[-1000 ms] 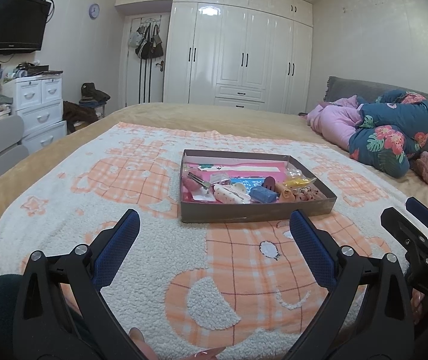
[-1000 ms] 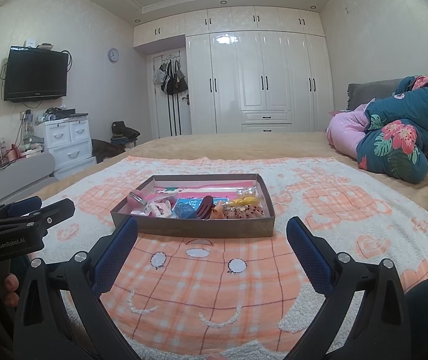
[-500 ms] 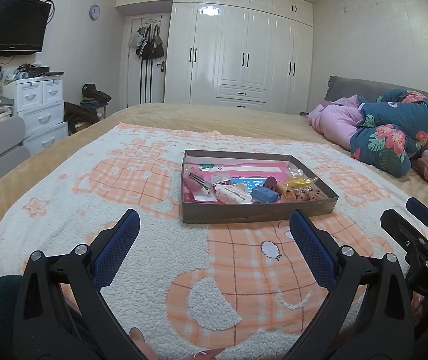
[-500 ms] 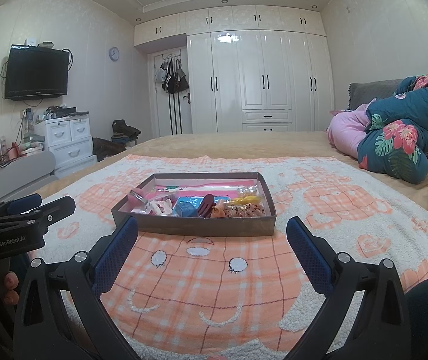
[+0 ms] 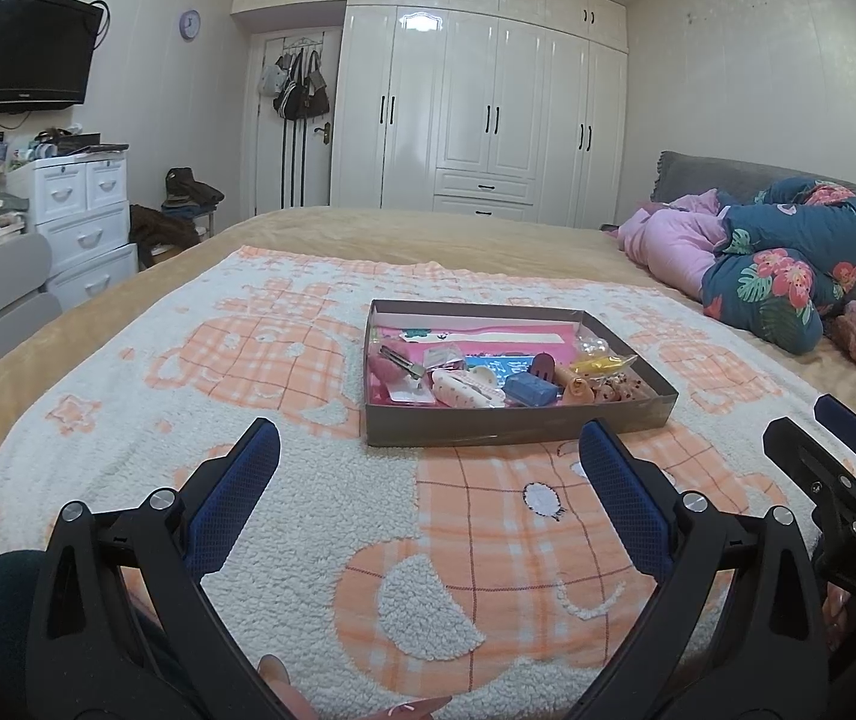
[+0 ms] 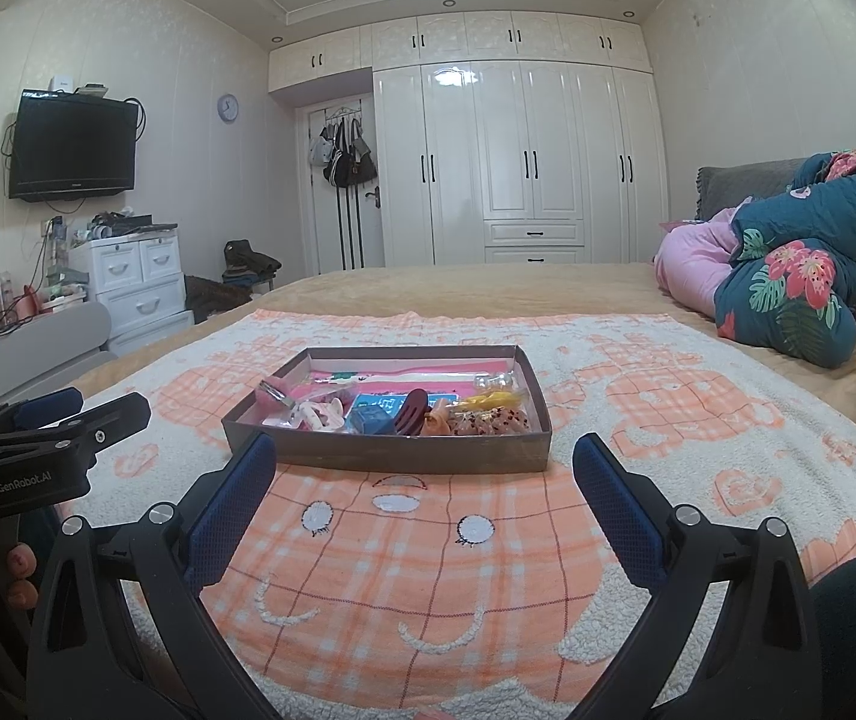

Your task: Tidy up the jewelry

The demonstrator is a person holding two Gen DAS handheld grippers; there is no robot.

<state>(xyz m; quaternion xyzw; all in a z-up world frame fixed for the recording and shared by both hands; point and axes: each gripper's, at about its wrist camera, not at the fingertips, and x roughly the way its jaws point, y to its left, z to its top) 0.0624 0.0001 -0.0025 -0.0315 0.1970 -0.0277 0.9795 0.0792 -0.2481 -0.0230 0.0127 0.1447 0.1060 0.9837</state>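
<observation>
- My right gripper [image 6: 425, 462] hangs low over the orange-checked blanket [image 6: 637, 402], its blue-padded fingers [image 6: 236, 498] spread wide with nothing between them
- Just past the fingertips I see the shallow brown box [image 6: 392, 456] — inside lie a blue block [image 6: 375, 420], a dark maroon comb-like clip [image 6: 413, 414], a yellow piece [image 6: 490, 399] and more small items I can't tell apart
- The left gripper [image 6: 62, 426] shows at the left edge; its jaws I can't read
- A floral quilt [image 6: 811, 276] is bundled far right; white wardrobes [image 6: 523, 162] line the back wall

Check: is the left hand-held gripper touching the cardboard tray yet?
Apart. The left wrist view shows the left hand-held gripper open, with a strip of blanket showing between its fingertips and the near wall of the cardboard tray.
</observation>
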